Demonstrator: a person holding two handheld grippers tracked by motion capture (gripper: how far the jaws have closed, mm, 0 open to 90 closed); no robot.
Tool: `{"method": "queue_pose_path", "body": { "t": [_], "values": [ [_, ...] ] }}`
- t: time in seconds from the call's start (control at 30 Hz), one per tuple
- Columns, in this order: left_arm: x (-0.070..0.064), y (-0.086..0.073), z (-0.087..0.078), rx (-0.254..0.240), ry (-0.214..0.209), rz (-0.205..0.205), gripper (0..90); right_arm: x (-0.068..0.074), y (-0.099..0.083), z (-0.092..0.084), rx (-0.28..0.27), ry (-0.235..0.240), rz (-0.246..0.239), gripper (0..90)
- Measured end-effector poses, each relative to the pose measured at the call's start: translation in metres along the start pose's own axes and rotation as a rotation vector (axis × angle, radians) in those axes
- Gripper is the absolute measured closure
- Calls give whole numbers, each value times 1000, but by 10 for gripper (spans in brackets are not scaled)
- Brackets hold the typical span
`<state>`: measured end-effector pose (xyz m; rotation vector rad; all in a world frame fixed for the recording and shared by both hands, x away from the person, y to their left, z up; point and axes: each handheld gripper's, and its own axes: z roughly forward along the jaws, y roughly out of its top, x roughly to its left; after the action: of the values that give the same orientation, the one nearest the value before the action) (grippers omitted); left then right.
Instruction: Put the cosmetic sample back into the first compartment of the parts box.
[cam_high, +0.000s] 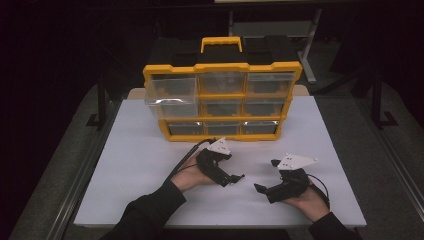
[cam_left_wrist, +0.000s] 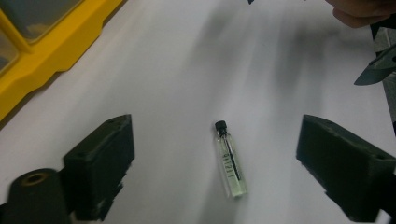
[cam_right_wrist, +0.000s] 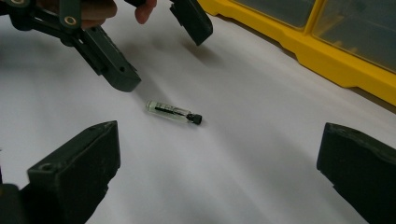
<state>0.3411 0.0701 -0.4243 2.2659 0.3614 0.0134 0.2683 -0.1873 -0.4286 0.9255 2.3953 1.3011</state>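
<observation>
One clear glass vial (cam_left_wrist: 230, 161), black-capped, lies flat with pale liquid inside.

One vial, one organiser, two grippers on one table

A single vial (cam_left_wrist: 230, 161) lies on the one white table (cam_high: 135, 150). One yellow organiser (cam_high: 222, 100) stands at the back with nine clear drawers in three rows of three, and one yellow handle (cam_high: 221, 43) on top. Two grippers are in hand: the left gripper (cam_high: 239, 178) and the right gripper (cam_high: 264, 176), each with two black jaws and one grey three-cornered plate. Two hands come in from below, one to each gripper.
</observation>
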Motion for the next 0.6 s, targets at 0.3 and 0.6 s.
{"method": "queue_pose_path", "body": {
  "t": [0.3, 0.6],
  "values": [
    [-1, 0, 8, 20, 7, -9, 259, 0, 0, 0, 0, 1, -1, 0],
    [-5, 0, 16, 59, 11, -3, 407, 1, 0, 0, 0, 2, -1, 0]
  ]
}}
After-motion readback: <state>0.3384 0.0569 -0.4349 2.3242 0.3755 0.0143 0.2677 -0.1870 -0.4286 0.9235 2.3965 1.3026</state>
